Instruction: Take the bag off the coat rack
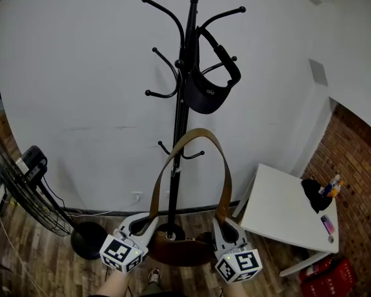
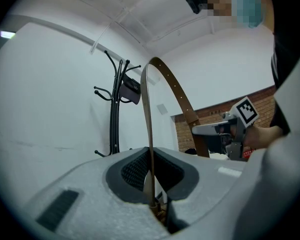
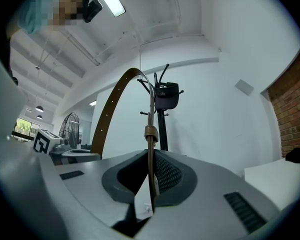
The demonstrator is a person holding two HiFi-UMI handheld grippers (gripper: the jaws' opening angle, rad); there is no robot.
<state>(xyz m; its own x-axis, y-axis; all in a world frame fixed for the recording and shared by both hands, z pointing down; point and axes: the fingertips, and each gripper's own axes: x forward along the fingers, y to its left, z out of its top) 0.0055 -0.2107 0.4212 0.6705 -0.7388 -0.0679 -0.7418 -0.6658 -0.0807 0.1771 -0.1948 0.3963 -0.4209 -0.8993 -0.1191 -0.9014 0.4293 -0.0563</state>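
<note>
- White wall, wood floor; coat rack (image 1: 184, 104) ahead, with a black pouch (image 1: 205, 91) on an upper hook.
- Brown bag (image 1: 179, 251) hangs low by the rack's base, its strap (image 1: 191, 132) arching in front of the pole.
- Left gripper (image 1: 145, 223) and right gripper (image 1: 222, 225) each pinch a strap end tight.
- Draw back evenly so the loop clears the lower hook.

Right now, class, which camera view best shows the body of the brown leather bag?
The head view: the brown leather bag hangs whole, low between the left hand-held gripper and right hand-held gripper, its tan strap arching above. The left gripper view and right gripper view each show only the strap clamped between the jaws.
</note>
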